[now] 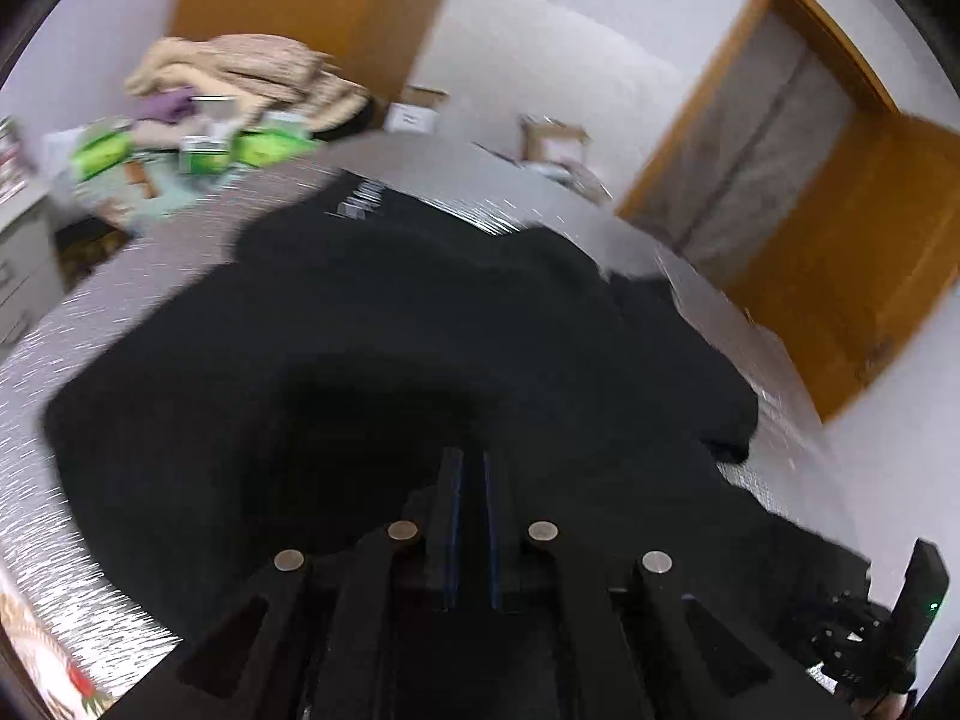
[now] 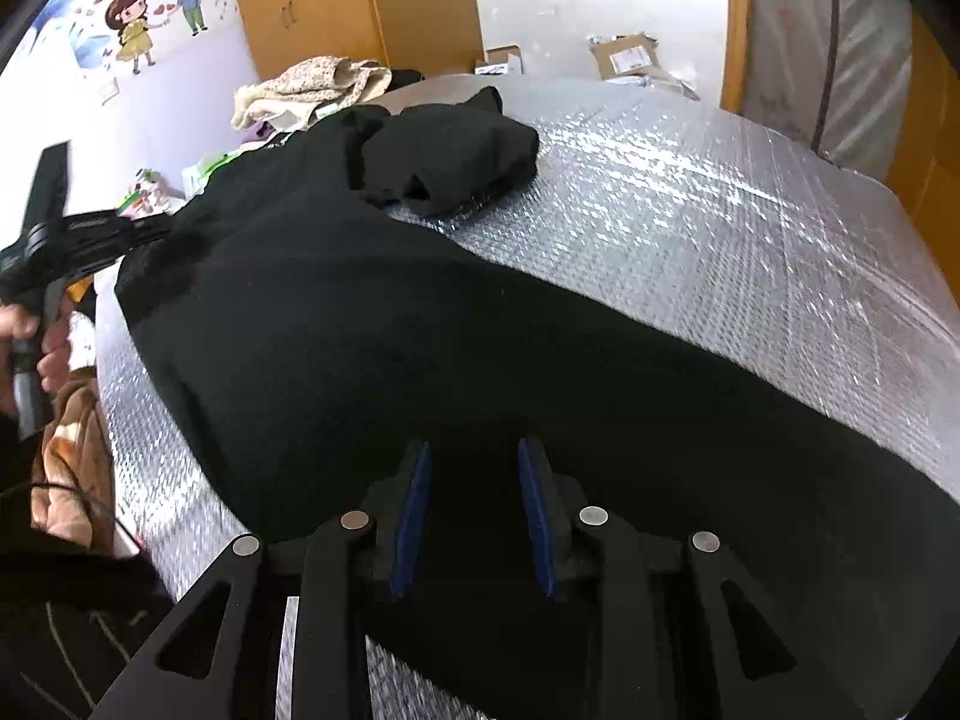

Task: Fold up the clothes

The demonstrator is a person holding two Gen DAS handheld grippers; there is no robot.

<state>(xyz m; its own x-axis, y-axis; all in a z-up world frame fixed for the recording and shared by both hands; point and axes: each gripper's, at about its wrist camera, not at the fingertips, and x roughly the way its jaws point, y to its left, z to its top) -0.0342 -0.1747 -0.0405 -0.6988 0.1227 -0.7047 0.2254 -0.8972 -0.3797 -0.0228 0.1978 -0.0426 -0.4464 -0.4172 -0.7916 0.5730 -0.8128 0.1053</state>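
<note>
A black garment (image 1: pixel 360 330) (image 2: pixel 420 330) lies spread over a silver bubble-foil surface (image 2: pixel 720 240). One part of it is bunched into a lump (image 2: pixel 450 162) at the far side. My left gripper (image 1: pixel 472 462) is shut, its pads almost touching with black cloth at the tips. In the right wrist view the left gripper (image 2: pixel 153 228) meets the garment's drawn-up left edge, and a hand (image 2: pixel 24 330) holds its handle. My right gripper (image 2: pixel 477 462) hovers open over the near part of the garment. Its blue pads (image 2: pixel 414 510) are well apart, and nothing is pinched between them.
A beige clothes pile (image 1: pixel 240 72) (image 2: pixel 312 90) and green boxes (image 1: pixel 264 147) sit beyond the far edge. Cardboard boxes (image 2: pixel 630 57) stand on the floor by the wall. A wooden door (image 1: pixel 840 270) is on the right, a wardrobe (image 2: pixel 336 0) behind. A brown blanket (image 2: pixel 72 450) hangs at the left.
</note>
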